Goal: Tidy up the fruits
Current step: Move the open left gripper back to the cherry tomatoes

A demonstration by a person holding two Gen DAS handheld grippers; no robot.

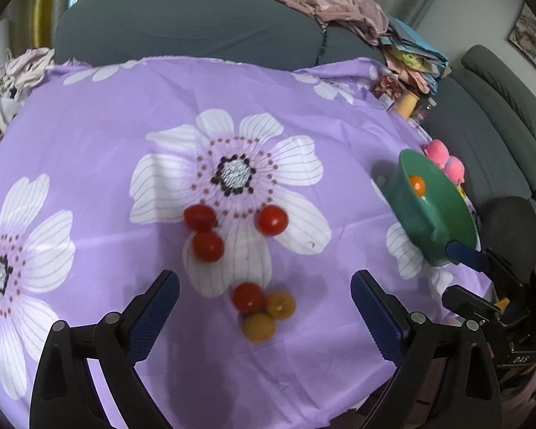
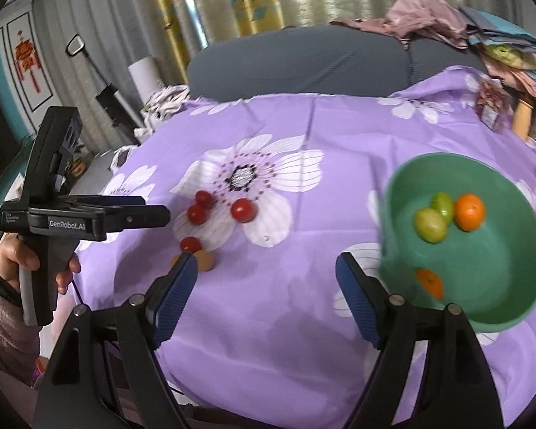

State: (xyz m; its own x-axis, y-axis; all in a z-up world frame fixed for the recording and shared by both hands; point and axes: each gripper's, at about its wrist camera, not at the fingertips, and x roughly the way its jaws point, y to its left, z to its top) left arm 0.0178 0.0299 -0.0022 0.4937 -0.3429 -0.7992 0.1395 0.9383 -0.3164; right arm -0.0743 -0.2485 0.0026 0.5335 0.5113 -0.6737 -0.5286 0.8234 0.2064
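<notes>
Several red cherry tomatoes (image 1: 273,220) and two yellow-orange ones (image 1: 259,327) lie on the purple flowered cloth (image 1: 107,136). My left gripper (image 1: 264,286) is open and empty, its jaws wide on either side of the near cluster of one red tomato (image 1: 247,296) and the yellow ones. A green bowl (image 2: 500,286) stands at the right with two oranges (image 2: 468,211) and two green fruits (image 2: 430,225) inside. My right gripper (image 2: 266,262) is open and empty, just left of the bowl. The left gripper also shows in the right wrist view (image 2: 160,214).
A grey sofa (image 1: 182,25) stands behind the table with piled clothes (image 1: 343,7). Pink plush toys (image 1: 443,161) and small jars (image 1: 407,103) sit at the table's far right edge. The cloth hangs over the near edge.
</notes>
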